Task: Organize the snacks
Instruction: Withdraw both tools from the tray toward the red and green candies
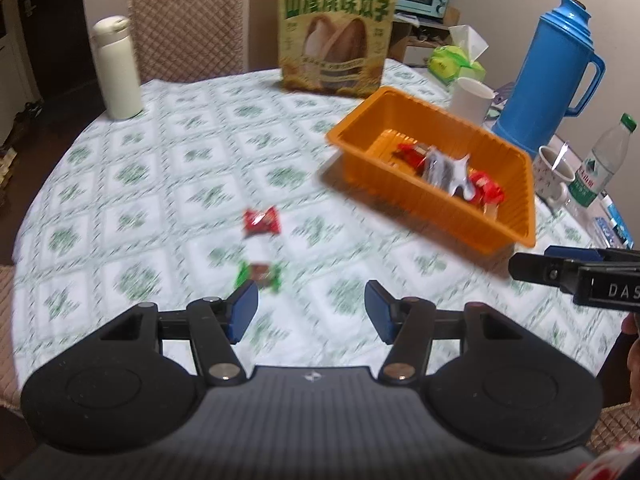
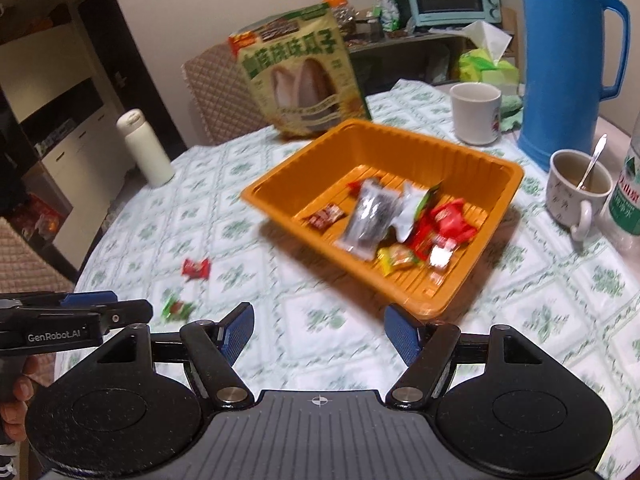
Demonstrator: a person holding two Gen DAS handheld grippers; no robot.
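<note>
An orange tray (image 1: 516,216) (image 2: 280,176) on the table holds several wrapped snacks (image 2: 376,216). A red-wrapped candy (image 1: 262,221) (image 2: 196,269) and a green-wrapped candy (image 1: 260,274) (image 2: 176,307) lie loose on the tablecloth to the tray's left. My left gripper (image 1: 311,312) is open and empty, just short of the green candy. My right gripper (image 2: 319,330) is open and empty, at the tray's near corner. Each gripper shows at the edge of the other's view, the right in the left wrist view (image 1: 532,266) and the left in the right wrist view (image 2: 120,310).
A big sunflower-seed bag (image 1: 336,36) (image 2: 304,76) stands behind the tray. A white bottle (image 1: 116,68) stands far left. A blue thermos (image 2: 564,64), white cup (image 2: 476,112), mug with spoon (image 2: 576,192), water bottle (image 1: 604,164) and tissues (image 1: 460,60) crowd the right side.
</note>
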